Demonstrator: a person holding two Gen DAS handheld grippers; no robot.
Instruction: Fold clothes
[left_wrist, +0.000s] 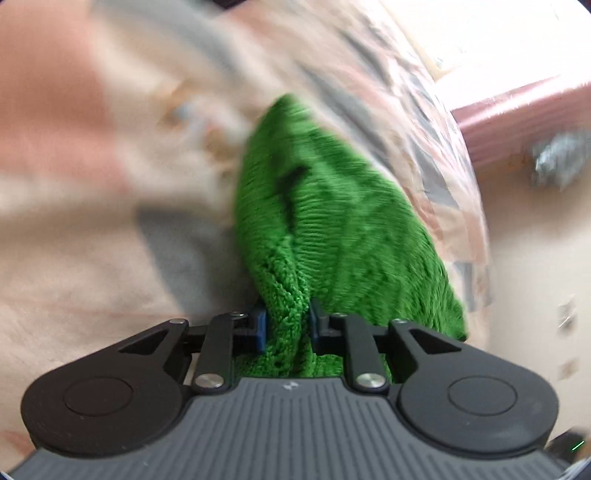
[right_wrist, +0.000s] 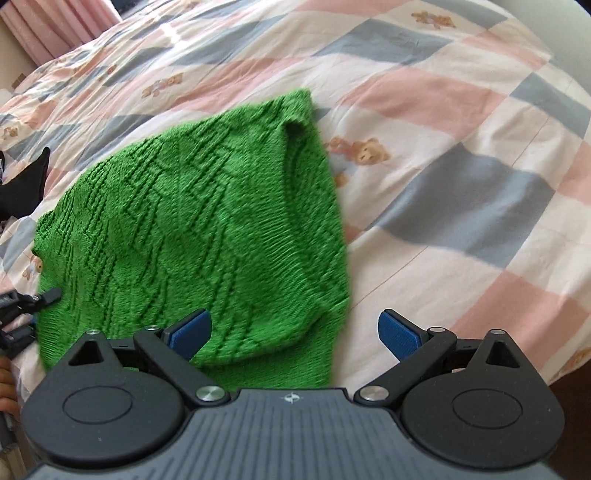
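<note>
A bright green cable-knit sweater (right_wrist: 207, 229) lies spread on a bed covered by a quilt (right_wrist: 443, 110) of pink, grey-blue and white patches printed with small teddy bears. The left gripper (left_wrist: 287, 325) has its jaws drawn narrow and clamped on a bunched fold of the green knit, which rises between the two blue pads (left_wrist: 261, 328) and runs away toward twelve o'clock; that view is smeared with blur, so little else of the bedding can be made out there. The right gripper (right_wrist: 293, 332) hangs just over the near edge of the sweater with its jaws wide apart and nothing between them: the blue pad at nine o'clock sits over the knit, the pad at three o'clock over bare quilt, and the sweater's right edge runs between them. At nine o'clock in the right wrist view, the black tip of the left gripper (right_wrist: 46, 297) meets the sweater's left edge. Pink curtains (right_wrist: 55, 26) hang at eleven o'clock.
</note>
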